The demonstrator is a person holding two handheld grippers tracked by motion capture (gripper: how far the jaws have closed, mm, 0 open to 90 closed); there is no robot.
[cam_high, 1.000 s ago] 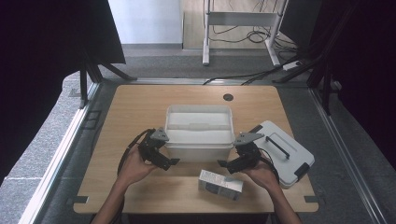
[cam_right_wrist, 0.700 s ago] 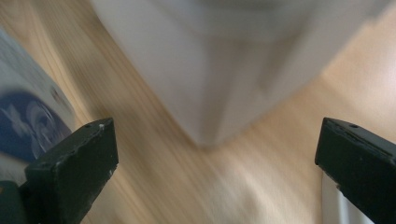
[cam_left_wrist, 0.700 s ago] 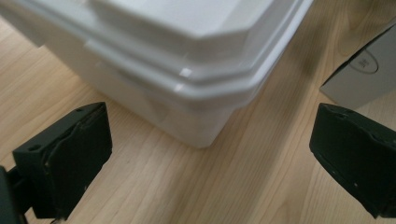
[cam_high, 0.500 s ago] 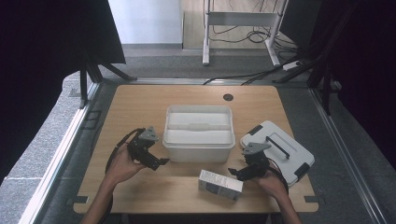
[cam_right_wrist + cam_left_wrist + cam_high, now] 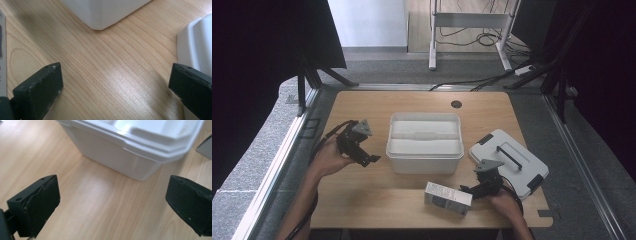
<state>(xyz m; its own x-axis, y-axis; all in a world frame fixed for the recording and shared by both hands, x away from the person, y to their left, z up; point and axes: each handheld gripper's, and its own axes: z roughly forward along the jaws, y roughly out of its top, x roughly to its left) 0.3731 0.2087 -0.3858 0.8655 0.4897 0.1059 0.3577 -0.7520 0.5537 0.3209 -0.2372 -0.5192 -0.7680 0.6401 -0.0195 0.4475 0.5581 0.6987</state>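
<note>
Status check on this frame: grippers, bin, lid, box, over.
Left gripper open, empty, left of white bin. Right gripper open, empty, between small box and lid. Bin uncovered, nothing blocking.

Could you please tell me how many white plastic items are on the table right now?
2: the open white bin stands mid-table, and its detached lid, handle up, lies to the bin's right, just beyond the right gripper. Nothing appears hidden.

Light wood table (image 5: 362, 107) with round cable grommet (image 5: 456, 104). Grey carpet floor (image 5: 257, 165). White metal frame (image 5: 472, 22) behind, black cables (image 5: 477, 82) on floor.
</note>
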